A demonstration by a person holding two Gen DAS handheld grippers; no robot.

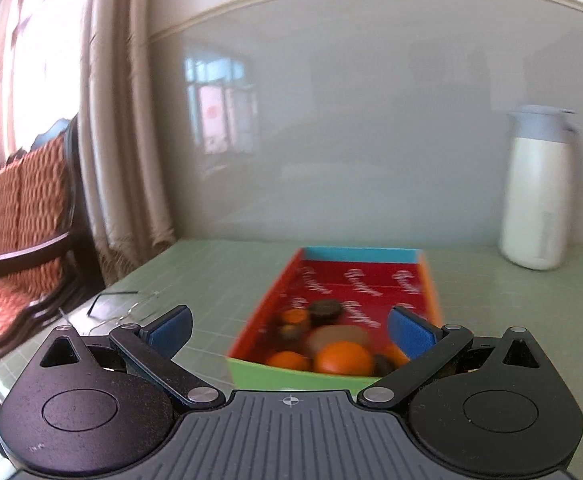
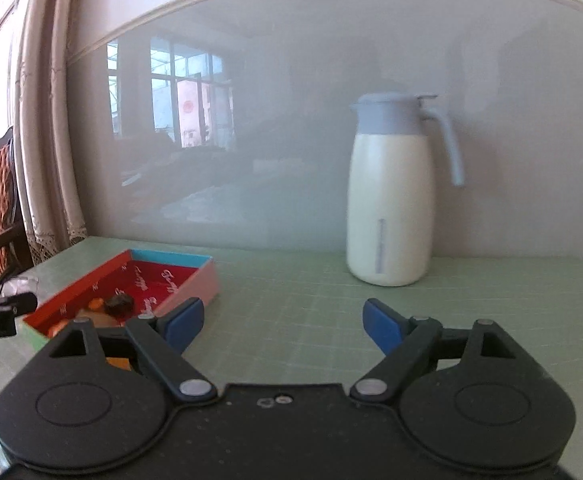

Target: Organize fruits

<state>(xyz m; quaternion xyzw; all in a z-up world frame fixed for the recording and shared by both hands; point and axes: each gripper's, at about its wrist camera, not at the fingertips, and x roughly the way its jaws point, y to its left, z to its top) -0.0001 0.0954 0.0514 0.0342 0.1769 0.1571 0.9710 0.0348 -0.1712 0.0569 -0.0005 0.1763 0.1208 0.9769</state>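
Note:
A shallow red box (image 1: 371,280) with a green near wall and a blue far wall lies on the green table. Its near end holds several fruits: an orange (image 1: 344,358), a smaller orange (image 1: 287,360), a pale round fruit (image 1: 337,336) and a dark brown one (image 1: 325,310). My left gripper (image 1: 291,330) is open and empty, just above the box's near end. The box also shows in the right wrist view (image 2: 159,280), at the left. My right gripper (image 2: 281,324) is open and empty over bare table to the right of the box.
A white jug with a blue lid and handle (image 2: 391,200) stands at the back by the grey wall panel; it also shows in the left wrist view (image 1: 539,192). Eyeglasses (image 1: 119,304) lie at the table's left edge. A wooden chair with orange cushions (image 1: 23,220) and a curtain stand beyond.

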